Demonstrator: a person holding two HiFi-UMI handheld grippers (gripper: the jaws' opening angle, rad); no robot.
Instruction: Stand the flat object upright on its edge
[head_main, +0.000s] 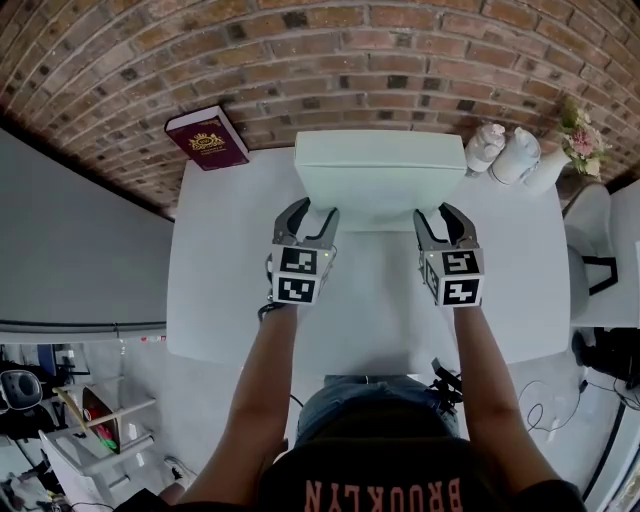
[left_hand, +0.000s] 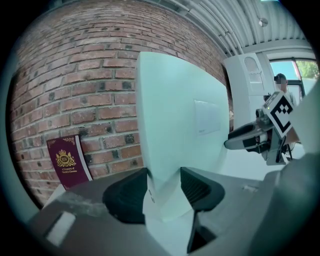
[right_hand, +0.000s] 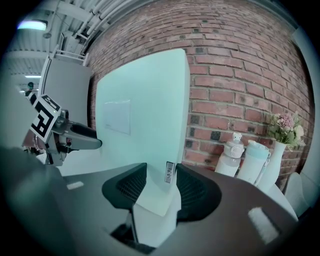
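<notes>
A white flat box (head_main: 380, 175) stands raised on the white table (head_main: 220, 300), its broad face tilted up toward the brick wall. My left gripper (head_main: 312, 218) grips its near left edge. In the left gripper view the box (left_hand: 180, 115) rises steeply between the pads and the gripper (left_hand: 162, 192) is shut on it. My right gripper (head_main: 445, 220) holds the near right edge. The right gripper view has the box (right_hand: 145, 110) clamped in the same way, a small label on its edge, with the gripper (right_hand: 161, 192) shut on it.
A maroon book (head_main: 207, 138) leans against the brick wall at the table's back left. Two white bottles (head_main: 485, 147) (head_main: 517, 155) and a vase of flowers (head_main: 580, 130) stand at the back right. A white chair (head_main: 590, 250) is beside the table's right edge.
</notes>
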